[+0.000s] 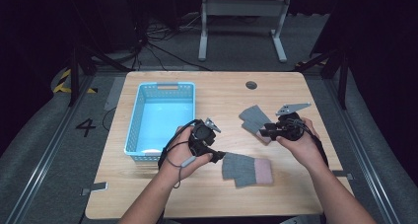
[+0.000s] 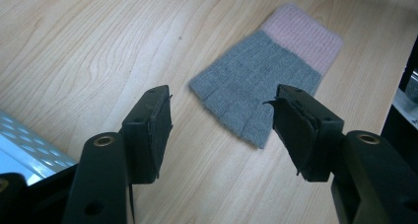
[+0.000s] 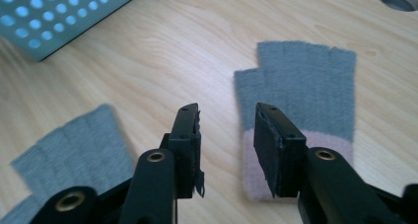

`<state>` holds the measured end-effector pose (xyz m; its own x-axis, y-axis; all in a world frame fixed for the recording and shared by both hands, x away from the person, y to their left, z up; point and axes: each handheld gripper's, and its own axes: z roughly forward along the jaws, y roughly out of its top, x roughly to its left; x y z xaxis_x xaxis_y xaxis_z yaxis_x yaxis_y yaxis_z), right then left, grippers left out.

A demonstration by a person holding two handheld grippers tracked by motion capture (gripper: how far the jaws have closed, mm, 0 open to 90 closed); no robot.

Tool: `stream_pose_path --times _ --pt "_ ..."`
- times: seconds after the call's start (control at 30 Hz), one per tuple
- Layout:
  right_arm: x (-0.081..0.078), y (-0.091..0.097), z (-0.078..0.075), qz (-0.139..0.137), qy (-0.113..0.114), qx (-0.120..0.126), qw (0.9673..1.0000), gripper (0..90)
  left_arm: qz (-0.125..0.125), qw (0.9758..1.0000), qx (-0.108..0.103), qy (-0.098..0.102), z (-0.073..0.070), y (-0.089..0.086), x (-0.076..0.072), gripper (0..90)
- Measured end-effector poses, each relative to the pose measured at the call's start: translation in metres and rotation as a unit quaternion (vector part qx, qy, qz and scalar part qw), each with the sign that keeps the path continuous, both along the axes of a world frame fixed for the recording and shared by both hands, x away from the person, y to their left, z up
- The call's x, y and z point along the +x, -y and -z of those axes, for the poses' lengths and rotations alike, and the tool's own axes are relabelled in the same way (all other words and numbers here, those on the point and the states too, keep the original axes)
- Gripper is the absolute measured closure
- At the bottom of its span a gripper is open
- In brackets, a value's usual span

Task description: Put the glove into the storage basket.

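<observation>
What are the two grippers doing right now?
Left gripper: open, empty, above the near glove.
Right gripper: open, empty, over the far glove's pink cuff.

The room is dark around a lit pale wooden surface (image 1: 217, 194) with a round grommet hole (image 1: 251, 85) near its far edge. Grey carpet (image 1: 44, 135) covers the floor. Behind stands a white desk frame (image 1: 241, 17), with black cables (image 1: 162, 44) trailing beside it. Yellow-black tape (image 1: 63, 81) and a painted "4" (image 1: 86, 127) mark the floor at left.
</observation>
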<state>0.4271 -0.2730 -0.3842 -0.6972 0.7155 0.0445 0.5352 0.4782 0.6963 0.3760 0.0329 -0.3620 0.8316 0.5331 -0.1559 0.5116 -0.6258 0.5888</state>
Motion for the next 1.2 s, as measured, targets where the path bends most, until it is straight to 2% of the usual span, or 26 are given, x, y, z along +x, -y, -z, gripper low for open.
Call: stream_pose_path --times 0.27,0.3,0.43,0.57,0.63,0.8,1.03,1.2 --pt "0.029 0.006 0.001 0.025 -0.009 -0.006 0.9996 59.1 -0.003 1.0 -0.001 -0.001 -0.001 -0.003 0.001 40.4" --pt "0.029 0.006 0.001 0.025 -0.009 -0.006 0.9996 59.1 -0.003 1.0 -0.001 -0.001 -0.001 -0.003 0.001 40.4" --pt "0.043 0.008 0.006 0.034 -0.004 -0.012 0.9993 56.6 -0.002 1.0 0.0 -0.002 0.0 -0.003 0.001 40.3" --pt "0.058 0.009 0.014 0.047 -0.017 -0.015 0.9986 56.0 -0.004 1.0 0.0 -0.004 0.0 -0.004 0.001 40.1" --pt "0.06 0.008 0.016 0.049 -0.018 -0.019 0.9985 56.1 -0.003 1.0 0.001 -0.005 0.0 -0.004 0.001 40.1" --pt "0.072 0.005 0.029 0.055 -0.038 -0.034 0.9972 56.1 -0.003 1.0 0.001 -0.005 0.0 -0.004 0.001 40.1" --pt "0.079 0.003 0.038 0.066 -0.049 -0.037 0.9959 56.1 -0.004 1.0 0.001 -0.008 0.002 -0.004 0.002 40.0" --pt "0.083 0.002 0.043 0.073 -0.066 -0.043 0.9942 55.3 -0.002 1.0 0.001 -0.007 0.001 -0.003 0.001 39.7"
